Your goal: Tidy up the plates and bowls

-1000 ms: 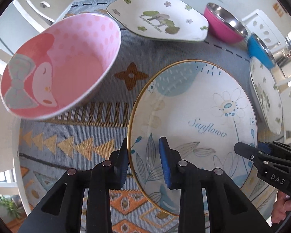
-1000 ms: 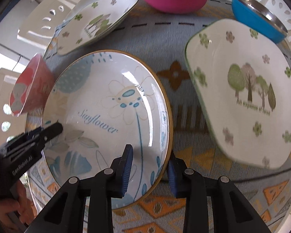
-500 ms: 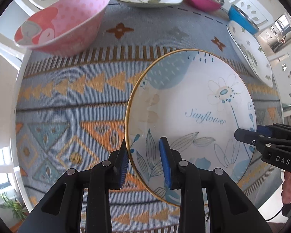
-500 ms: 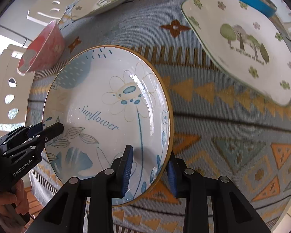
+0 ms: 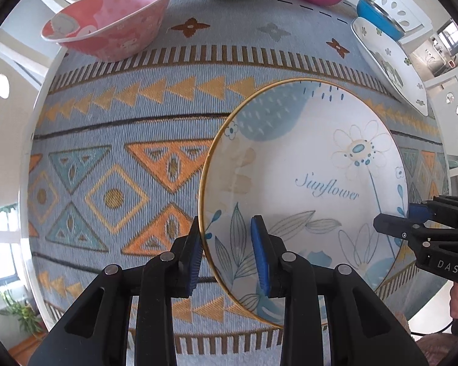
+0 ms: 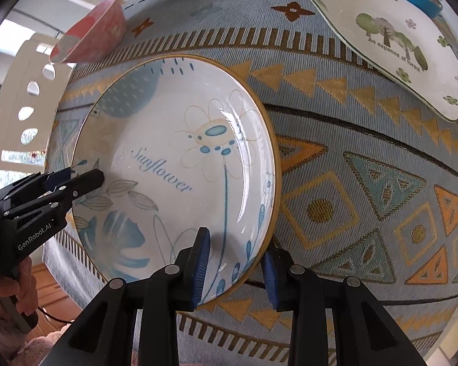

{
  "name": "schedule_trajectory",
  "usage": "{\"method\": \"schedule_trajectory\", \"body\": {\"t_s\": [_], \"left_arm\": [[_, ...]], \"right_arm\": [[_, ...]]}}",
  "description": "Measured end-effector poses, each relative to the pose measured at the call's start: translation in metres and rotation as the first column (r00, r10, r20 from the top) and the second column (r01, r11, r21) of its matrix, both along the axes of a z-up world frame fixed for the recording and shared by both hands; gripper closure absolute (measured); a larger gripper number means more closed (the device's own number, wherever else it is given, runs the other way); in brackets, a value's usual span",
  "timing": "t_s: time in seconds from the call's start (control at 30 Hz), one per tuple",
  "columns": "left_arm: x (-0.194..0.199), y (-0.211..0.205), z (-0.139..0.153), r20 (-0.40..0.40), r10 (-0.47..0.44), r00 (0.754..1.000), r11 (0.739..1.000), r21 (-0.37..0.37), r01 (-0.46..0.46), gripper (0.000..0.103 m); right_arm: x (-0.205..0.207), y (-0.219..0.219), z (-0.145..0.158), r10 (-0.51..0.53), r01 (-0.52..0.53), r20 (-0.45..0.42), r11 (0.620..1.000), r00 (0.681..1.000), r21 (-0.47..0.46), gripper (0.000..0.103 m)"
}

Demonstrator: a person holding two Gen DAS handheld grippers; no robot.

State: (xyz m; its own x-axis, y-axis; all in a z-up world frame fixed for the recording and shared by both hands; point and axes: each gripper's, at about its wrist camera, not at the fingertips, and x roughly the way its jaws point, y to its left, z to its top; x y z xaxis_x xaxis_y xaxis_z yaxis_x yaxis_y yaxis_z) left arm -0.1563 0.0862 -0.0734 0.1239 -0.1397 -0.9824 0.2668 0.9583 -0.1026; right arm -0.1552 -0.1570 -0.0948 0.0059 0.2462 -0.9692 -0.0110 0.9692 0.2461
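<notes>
Between both tongs, Sunflower plate (image 5: 305, 183), rim apparently pinched each side

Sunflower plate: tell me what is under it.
The Sunflower plate hangs over the patterned tablecloth, pinched at opposite rims by the left tongs and right tongs. The cloth directly beneath is covered; whether the plate touches it cannot be told.

Both grippers (image 5: 226, 256) (image 6: 235, 270) black plastic, blue ribbed pads (image 5: 259, 256), silver pivot screws (white "DAS", "GenRobot.AI" lettering); bare-skinned hand (image 6: 10, 302).
</notes>
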Motion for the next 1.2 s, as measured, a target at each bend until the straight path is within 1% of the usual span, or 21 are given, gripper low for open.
{"method": "schedule_trajectory", "body": {"t_s": [0.17, 0.27, 0.37, 0.47, 0.53, 0.57, 0.63, 0.73, 0.77, 0.87, 0.9, 0.97, 1.0, 1.1, 1.13, 1.2], "left_arm": [[-0.007, -0.006, 0.0, 0.011, 0.027, 1.0, 1.0, 0.014, -0.027, 0.075], [-0.014, 0.0, 0.003, 0.016, 0.036, 0.999, 0.999, 0.021, -0.036, 0.075], [-0.01, -0.003, 0.002, 0.01, 0.02, 1.0, 0.999, 0.03, -0.02, 0.075], [-0.008, -0.007, 0.0, -0.003, -0.004, 1.0, 1.0, 0.024, 0.004, 0.075], [-0.004, -0.008, -0.001, -0.012, -0.035, 0.999, 0.999, 0.021, 0.035, 0.074], [-0.003, -0.007, -0.001, -0.016, -0.052, 0.998, 0.999, 0.014, 0.053, 0.072], [0.004, -0.007, -0.003, -0.021, -0.09, 0.996, 0.996, 0.003, 0.09, 0.071], [0.018, 0.002, 0.002, -0.007, -0.127, 0.992, 0.992, 0.016, 0.127, 0.071], [0.024, 0.008, 0.006, -0.003, -0.129, 0.992, 0.992, 0.007, 0.129, 0.071], [0.044, 0.022, 0.015, -0.012, -0.134, 0.991, 0.99, -0.046, 0.134, 0.066], [0.049, 0.025, 0.018, -0.011, -0.142, 0.99, 0.988, -0.055, 0.141, 0.066], [0.057, 0.027, 0.026, 0.026, -0.171, 0.985, 0.985, -0.021, 0.172, 0.068], [0.06, 0.027, 0.03, 0.038, -0.189, 0.981, 0.982, -0.019, 0.19, 0.068], [0.071, 0.023, 0.037, 0.039, -0.205, 0.978, 0.978, -0.039, 0.207, 0.068], [0.076, 0.02, 0.038, 0.038, -0.209, 0.977, 0.976, -0.047, 0.211, 0.068], [0.082, 0.011, 0.037, 0.04, -0.222, 0.974, 0.973, -0.053, 0.224, 0.068]], "right_arm": [[0.015, 0.008, -0.007, 0.043, -0.043, -0.008, 0.999, 0.999, 0.002, 0.071], [0.017, 0.012, -0.009, 0.066, -0.065, -0.011, 0.998, 0.998, 0.009, 0.071], [0.008, 0.005, -0.004, 0.069, -0.069, -0.011, 0.998, 0.998, 0.015, 0.071], [0.008, 0.003, -0.003, 0.06, -0.06, -0.018, 0.998, 0.998, 0.014, 0.071], [0.005, -0.004, 0.0, 0.043, -0.043, -0.025, 0.999, 0.999, 0.017, 0.071], [0.006, -0.005, 0.0, 0.032, -0.032, -0.029, 0.999, 0.999, 0.016, 0.071], [0.007, -0.006, -0.001, 0.0, 0.001, -0.039, 1.0, 0.999, 0.019, 0.071], [0.008, -0.012, 0.0, -0.073, 0.074, -0.041, 0.997, 0.997, 0.022, 0.071], [0.009, -0.014, 0.002, -0.108, 0.109, -0.045, 0.994, 0.993, 0.023, 0.071], [0.012, -0.014, 0.008, -0.147, 0.148, -0.05, 0.989, 0.988, 0.007, 0.071], [0.014, -0.014, 0.012, -0.156, 0.157, -0.041, 0.988, 0.987, -0.001, 0.071], [0.017, -0.016, 0.022, -0.184, 0.183, -0.018, 0.983, 0.983, -0.021, 0.071], [0.018, -0.018, 0.026, -0.2, 0.2, -0.01, 0.979, 0.98, -0.025, 0.071], [0.022, -0.029, 0.041, -0.267, 0.267, 0.026, 0.964, 0.963, -0.008, 0.07], [0.023, -0.034, 0.045, -0.292, 0.293, 0.039, 0.956, 0.956, -0.005, 0.069], [0.024, -0.041, 0.05, -0.328, 0.329, 0.054, 0.944, 0.943, -0.012, 0.057]]}}
